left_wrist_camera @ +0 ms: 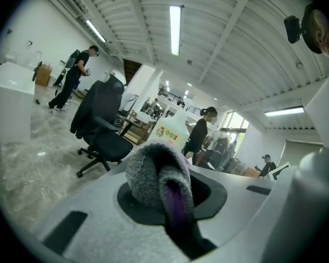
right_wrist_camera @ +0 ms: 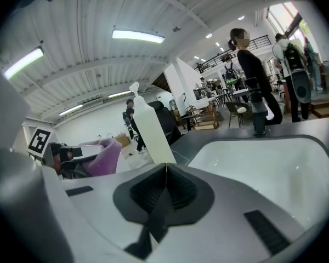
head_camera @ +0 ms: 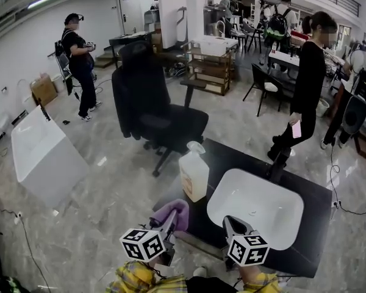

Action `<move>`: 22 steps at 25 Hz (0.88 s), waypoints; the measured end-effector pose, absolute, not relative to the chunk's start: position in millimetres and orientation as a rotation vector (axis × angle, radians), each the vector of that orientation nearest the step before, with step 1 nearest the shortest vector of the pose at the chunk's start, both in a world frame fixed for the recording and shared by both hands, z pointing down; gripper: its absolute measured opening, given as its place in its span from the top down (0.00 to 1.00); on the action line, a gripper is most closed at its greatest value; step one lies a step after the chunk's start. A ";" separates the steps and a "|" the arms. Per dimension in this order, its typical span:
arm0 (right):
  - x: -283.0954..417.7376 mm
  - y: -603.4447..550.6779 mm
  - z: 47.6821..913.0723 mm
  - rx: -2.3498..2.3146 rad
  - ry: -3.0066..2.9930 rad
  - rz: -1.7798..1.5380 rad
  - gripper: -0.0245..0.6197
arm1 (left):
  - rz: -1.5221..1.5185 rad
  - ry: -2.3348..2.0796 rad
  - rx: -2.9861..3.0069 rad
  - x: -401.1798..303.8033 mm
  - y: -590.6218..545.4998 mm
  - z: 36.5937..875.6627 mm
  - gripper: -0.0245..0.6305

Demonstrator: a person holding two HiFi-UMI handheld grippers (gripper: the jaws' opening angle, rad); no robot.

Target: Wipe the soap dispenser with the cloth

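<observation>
Room: open hall with a pale marble floor and people standing about in the far half. A black office chair (head_camera: 152,112) sits just beyond your black table (head_camera: 314,221).
Table: a white sink basin (head_camera: 265,191) is set into it, right of centre.
Dispenser: the soap dispenser (head_camera: 193,176) stands upright by the table's left edge, just left of the basin, with nothing touching it.
Left claw: your left gripper (head_camera: 169,223) is clamped on the cloth (left_wrist_camera: 153,171), a grey-and-purple wad bulging past the jaws. It is near the dispenser but apart from it.
Right claw: your right gripper (head_camera: 233,223) has its jaws fully together with nothing between them, over the basin's near rim.
Risk, tipping: nothing steadies the bottle. A one-handed push with the cloth could slide it or topple it off the left edge.
Risk, pump: a wipe across the nozzle may press it and squirt soap.
Risk, cloth: it is pinched at a fold, so drag could pull it free.
Hidden: the cloth covers the left pads and most of the dispenser in the left gripper view. The label print is too small to read, and you cannot tell the fill level. Your sleeves and the marker cubes cut off the table's near edge.
</observation>
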State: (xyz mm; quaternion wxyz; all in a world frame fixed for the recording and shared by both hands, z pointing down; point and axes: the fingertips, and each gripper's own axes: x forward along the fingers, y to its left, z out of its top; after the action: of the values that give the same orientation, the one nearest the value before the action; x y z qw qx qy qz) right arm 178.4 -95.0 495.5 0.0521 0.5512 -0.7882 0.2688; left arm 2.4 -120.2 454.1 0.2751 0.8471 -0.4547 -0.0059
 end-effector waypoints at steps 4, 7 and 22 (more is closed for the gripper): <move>182.3 -100.3 497.0 1.653 -2.407 0.802 0.95 | 0.003 -1.233 2.291 9.2 -133.1 450.0 0.89; 183.4 -104.9 499.9 1.652 -2.408 0.813 0.95 | -0.006 -1.241 2.298 8.8 -141.1 447.4 0.89; 169.9 -150.4 472.0 1.741 -2.388 0.750 0.95 | -0.097 -1.205 2.331 -17.5 -190.5 423.9 0.89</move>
State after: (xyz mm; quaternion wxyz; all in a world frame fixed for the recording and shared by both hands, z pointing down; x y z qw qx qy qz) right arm 169.9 -150.4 472.0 0.0462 0.5703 -0.7825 0.2457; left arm -17.5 -190.5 423.9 0.2549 0.8584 -0.4437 -0.0357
